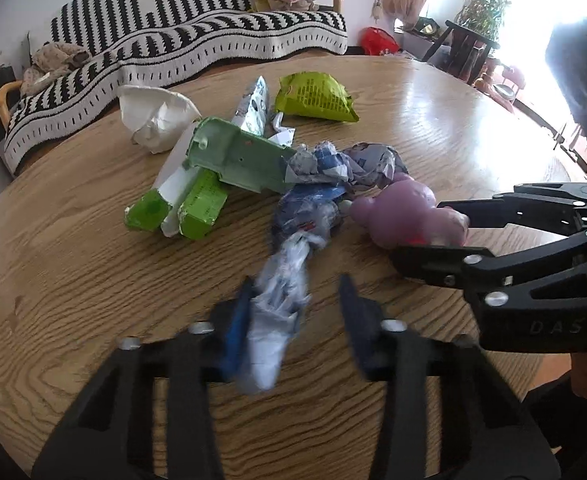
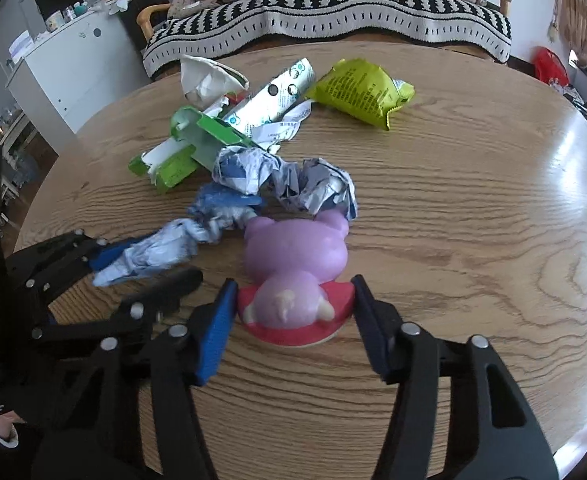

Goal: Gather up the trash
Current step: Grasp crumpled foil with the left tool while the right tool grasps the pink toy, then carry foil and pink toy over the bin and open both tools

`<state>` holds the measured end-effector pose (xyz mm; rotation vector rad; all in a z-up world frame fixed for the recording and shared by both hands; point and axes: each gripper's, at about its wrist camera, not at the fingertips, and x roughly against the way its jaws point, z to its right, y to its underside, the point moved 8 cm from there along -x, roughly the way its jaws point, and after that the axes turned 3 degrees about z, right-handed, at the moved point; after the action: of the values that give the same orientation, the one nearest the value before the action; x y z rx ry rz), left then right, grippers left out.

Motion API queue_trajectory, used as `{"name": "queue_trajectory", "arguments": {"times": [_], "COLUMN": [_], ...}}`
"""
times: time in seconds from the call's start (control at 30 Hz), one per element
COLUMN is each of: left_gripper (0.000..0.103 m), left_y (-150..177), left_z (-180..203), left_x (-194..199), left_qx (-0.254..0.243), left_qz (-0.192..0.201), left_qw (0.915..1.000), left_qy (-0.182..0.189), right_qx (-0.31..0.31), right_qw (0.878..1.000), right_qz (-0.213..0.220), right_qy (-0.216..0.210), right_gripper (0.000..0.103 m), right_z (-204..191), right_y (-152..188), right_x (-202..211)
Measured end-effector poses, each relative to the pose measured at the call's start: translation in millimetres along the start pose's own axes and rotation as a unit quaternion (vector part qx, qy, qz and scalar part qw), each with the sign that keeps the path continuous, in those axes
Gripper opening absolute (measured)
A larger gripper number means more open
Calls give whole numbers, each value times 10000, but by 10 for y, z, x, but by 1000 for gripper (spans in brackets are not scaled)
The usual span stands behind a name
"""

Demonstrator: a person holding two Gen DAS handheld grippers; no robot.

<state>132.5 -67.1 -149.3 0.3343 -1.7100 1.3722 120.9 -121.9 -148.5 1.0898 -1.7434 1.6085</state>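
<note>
1. Two grippers work beside the green carton on the table.
2. Left gripper half-closed around a twisted blue-white wrapper; grip uncertain.
3. Right gripper clamps the pink toy.

"DAS" on right tongs
</note>
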Motion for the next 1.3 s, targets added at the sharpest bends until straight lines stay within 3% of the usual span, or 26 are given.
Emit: {"name": "queue_trajectory", "arguments": {"times": [0.57,0.93,1.07,1.3], "left_gripper": [21,21,21,21], "left_y": [24,-167,-295,-532], "left_z": [93,323,467,1014], "left_x": [463,700,700,643], "left_qx": [156,164,158,63], "left_qz": [-200,138,265,490], "left_qw": [9994,9995,9994,9985], "left_qy": [-249,-242,-186,224], "right_qx": [-15,-398,-575,-864], "right_qw": [9983,9952,9936,9889], "right_qz": [567,886,968,1138], "right_qy": [-158,-68,79,404], "right_gripper": [48,48,48,48], "right_z": [140,515,754,1206], "right_y": [15,37,87,218], "right_x": [733,1152,1284,1565]}}
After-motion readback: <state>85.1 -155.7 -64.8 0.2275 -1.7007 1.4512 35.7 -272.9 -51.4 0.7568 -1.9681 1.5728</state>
